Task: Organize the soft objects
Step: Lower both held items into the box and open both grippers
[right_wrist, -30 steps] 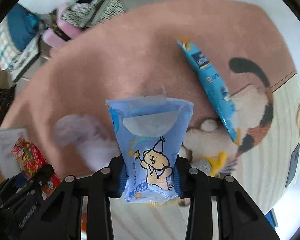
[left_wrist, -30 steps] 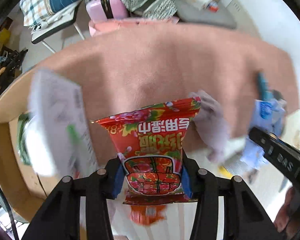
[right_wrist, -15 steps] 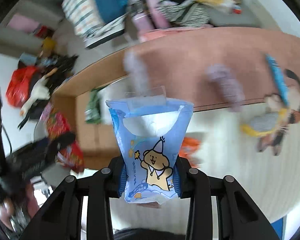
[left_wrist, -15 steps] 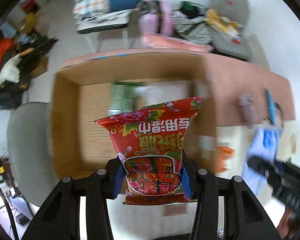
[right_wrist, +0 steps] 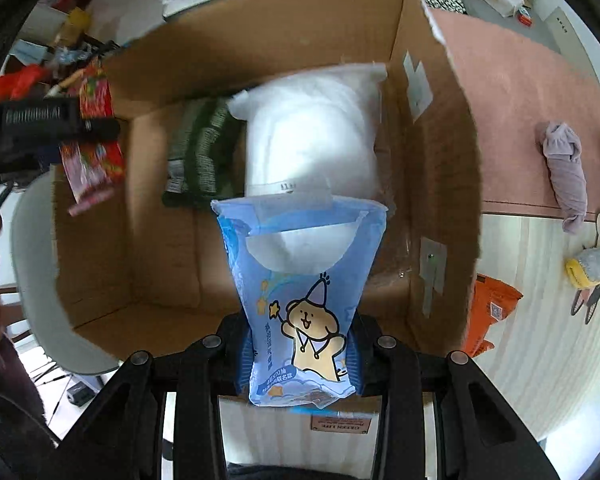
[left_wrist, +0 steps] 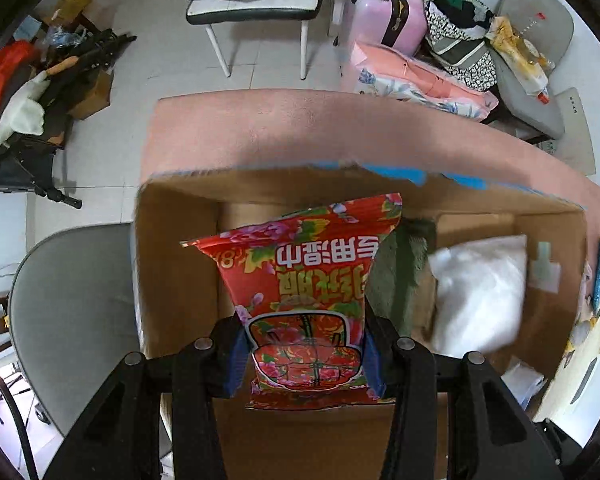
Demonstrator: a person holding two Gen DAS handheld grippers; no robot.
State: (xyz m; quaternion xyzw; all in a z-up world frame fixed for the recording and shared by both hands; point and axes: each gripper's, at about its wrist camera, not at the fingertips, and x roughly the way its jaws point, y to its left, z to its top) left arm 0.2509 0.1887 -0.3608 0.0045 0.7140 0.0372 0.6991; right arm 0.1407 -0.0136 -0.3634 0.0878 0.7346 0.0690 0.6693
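Both grippers are poised above the open cardboard box (right_wrist: 440,152). The left gripper (left_wrist: 306,354) pinches a red floral packet (left_wrist: 300,280); the right gripper (right_wrist: 300,354) pinches a blue bear-print packet (right_wrist: 300,280). A white bag (right_wrist: 312,136) partly hides a green packet (right_wrist: 200,152) in the box. The red packet's upside-down Chinese print is unreadable.

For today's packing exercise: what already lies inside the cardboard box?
Inside the cardboard box lie a white padded bag and, beside it, a dark green striped item. The held blue pack and red pack hide part of the floor.
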